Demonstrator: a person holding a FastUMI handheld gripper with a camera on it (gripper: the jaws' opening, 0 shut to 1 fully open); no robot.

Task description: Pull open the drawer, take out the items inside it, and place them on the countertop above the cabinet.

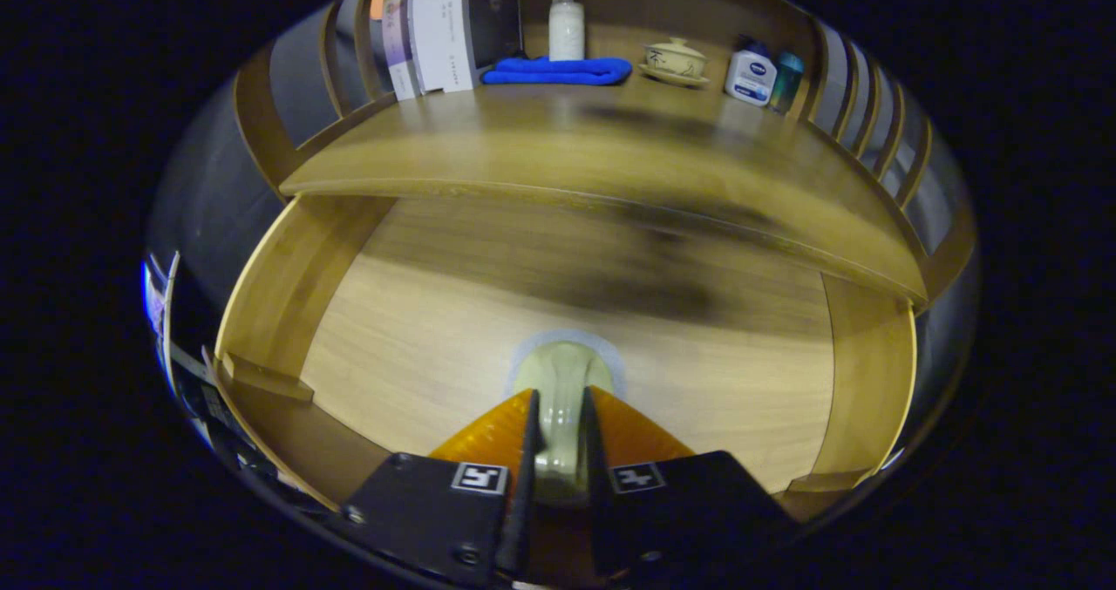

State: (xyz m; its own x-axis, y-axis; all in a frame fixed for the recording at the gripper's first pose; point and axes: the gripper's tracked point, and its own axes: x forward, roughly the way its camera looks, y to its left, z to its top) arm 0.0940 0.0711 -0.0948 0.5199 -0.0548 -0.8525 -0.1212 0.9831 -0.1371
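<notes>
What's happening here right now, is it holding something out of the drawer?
Yes. The gripper is shut on a pale ceramic piece, held over the open drawer. The countertop lies beyond the fingers, with books, a blue cloth, a pump bottle and a lidded cup along its back.

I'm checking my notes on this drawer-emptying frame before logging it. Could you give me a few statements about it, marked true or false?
1. The drawer is pulled open. True.
2. The gripper is shut on a pale cup. True.
3. The blue cloth lies inside the drawer. False: it lies on the countertop, in front of the pump bottle.
4. The lidded teacup stands on the countertop. True.
5. The books lie flat on the countertop. False: they stand upright beside the cloth.
</notes>
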